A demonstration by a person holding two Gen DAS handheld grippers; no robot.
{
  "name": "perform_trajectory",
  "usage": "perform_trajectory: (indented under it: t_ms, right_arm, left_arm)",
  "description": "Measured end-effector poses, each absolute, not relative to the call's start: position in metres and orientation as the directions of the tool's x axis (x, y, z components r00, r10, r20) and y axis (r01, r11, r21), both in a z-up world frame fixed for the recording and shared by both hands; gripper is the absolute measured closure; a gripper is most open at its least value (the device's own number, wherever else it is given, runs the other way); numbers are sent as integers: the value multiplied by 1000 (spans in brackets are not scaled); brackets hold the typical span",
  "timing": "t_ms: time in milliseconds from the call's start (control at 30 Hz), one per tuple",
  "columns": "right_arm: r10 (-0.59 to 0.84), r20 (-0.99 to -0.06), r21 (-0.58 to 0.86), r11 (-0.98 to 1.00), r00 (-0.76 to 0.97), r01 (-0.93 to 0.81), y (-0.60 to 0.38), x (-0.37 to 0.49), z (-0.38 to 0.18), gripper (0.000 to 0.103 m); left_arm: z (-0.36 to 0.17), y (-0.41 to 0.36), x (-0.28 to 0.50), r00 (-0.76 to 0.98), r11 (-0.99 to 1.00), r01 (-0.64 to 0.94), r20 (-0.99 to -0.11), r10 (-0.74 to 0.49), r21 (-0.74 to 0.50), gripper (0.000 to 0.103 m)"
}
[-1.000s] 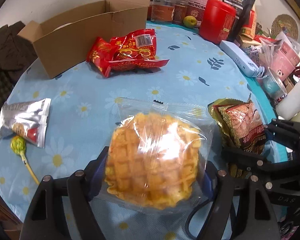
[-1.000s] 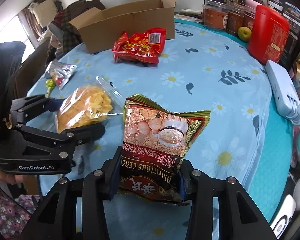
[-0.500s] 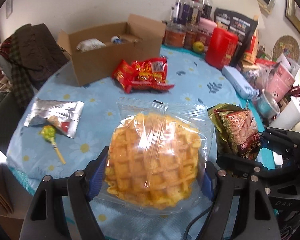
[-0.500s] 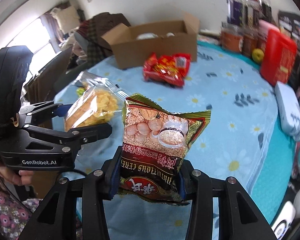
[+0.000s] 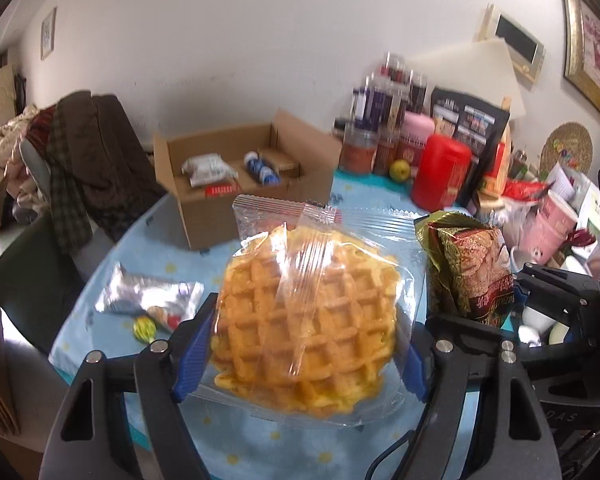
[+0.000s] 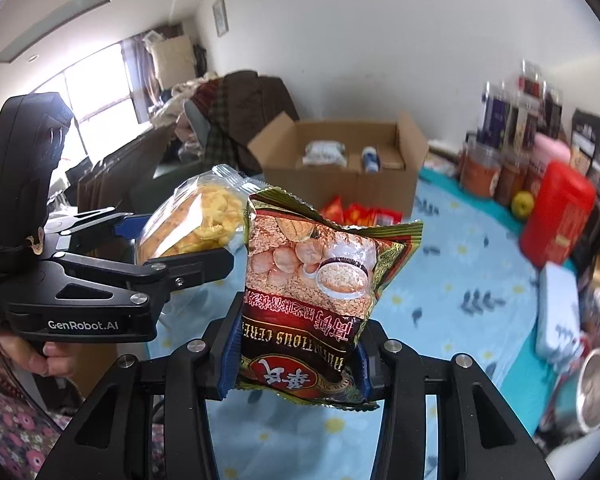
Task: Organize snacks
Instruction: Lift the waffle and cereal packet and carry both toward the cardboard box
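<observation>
Pretty clearly someone's home, a lived-in dining or living room. There's a round table (image 6: pixel 452 256) with a blue daisy-print cloth, and its far edge is crammed with pantry stuff: jars (image 5: pixel 382 100), a red canister (image 5: pixel 440 172), a pink tub (image 5: pixel 418 126), dark snack bags (image 5: pixel 470 120), a green apple (image 5: pixel 400 169). Coats and clothes (image 5: pixel 84 152) are heaped over a chair, there's a framed picture (image 5: pixel 592 44) on the white wall, curtains at a big window (image 6: pixel 96 92), and an open cardboard box (image 5: pixel 236 184) with a few packets in it. The person's floral sleeve (image 6: pixel 8 432) adds to the homey look.
</observation>
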State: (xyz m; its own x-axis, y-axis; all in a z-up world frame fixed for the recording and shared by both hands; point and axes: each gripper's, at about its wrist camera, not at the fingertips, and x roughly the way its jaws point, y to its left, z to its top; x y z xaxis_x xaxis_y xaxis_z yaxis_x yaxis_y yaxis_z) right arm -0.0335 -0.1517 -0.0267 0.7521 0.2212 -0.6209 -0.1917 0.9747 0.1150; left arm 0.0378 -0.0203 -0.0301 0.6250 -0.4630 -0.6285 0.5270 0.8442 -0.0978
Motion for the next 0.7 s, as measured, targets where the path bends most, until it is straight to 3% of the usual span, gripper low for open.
perform_trajectory:
  t_ms: [700]
  right_arm:
    - [234,-479,21,967,846,-255,-163,65,63,59]
  left_arm:
    - [57,-33,132,755,863,500,-450,-477,-76,25]
